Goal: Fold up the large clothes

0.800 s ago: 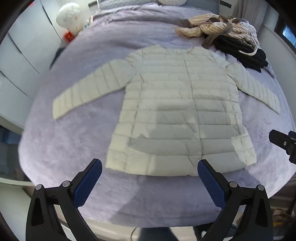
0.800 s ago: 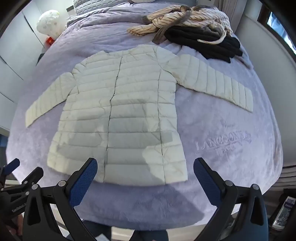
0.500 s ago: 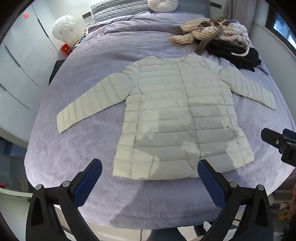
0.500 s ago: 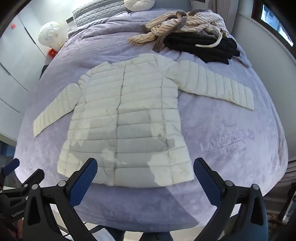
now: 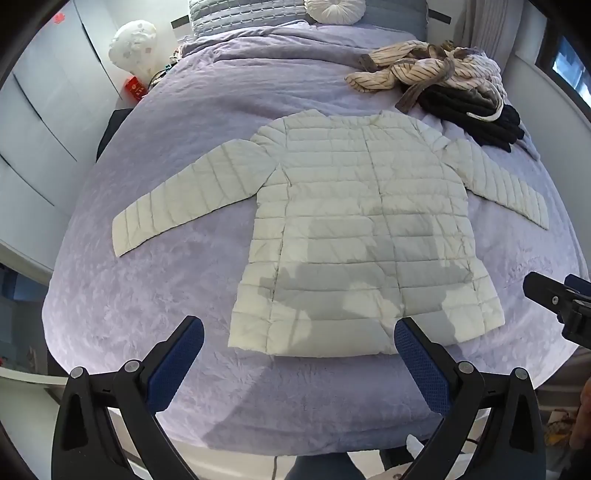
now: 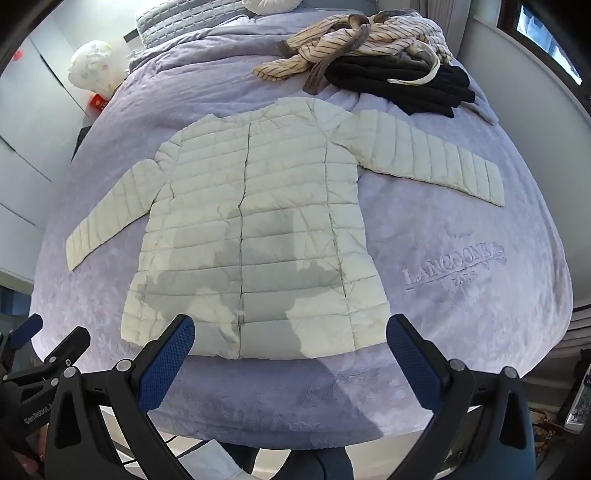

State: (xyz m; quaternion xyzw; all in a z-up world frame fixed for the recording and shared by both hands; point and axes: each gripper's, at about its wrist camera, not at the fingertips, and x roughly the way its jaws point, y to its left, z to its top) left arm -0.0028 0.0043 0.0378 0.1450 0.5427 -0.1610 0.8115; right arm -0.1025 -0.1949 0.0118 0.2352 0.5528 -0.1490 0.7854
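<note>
- Far left, off the bed: a white patterned rounded object [image 5: 133,45] next to a small red box [image 5: 135,88], by the pale wardrobe doors [image 5: 40,122].
- Your left hand-held gripper [image 5: 297,363] hangs over the near edge of the lavender plush bedspread [image 5: 155,295], blue pads spread wide, released, nothing between them.
- The cream quilted puffer jacket [image 5: 354,240] lies flat in the middle of the bed, hem towards you, both sleeves spread out to the sides, angled down.
- Shadows of the grippers fall across the jacket's lower half.
- Your right hand-held gripper [image 6: 290,356] is just beside the left one, also wide open and empty, above the hem.
- Back right, beyond the jacket's collar: a beige striped garment [image 6: 354,40] heaped on folded black clothing [image 6: 402,86]; apart from the jacket.
- Right of the jacket, embossed lettering [image 6: 454,264] in the bedspread.
- At the headboard, a grey quilted pillow [image 5: 240,14] and a round white cushion [image 5: 334,5].
</note>
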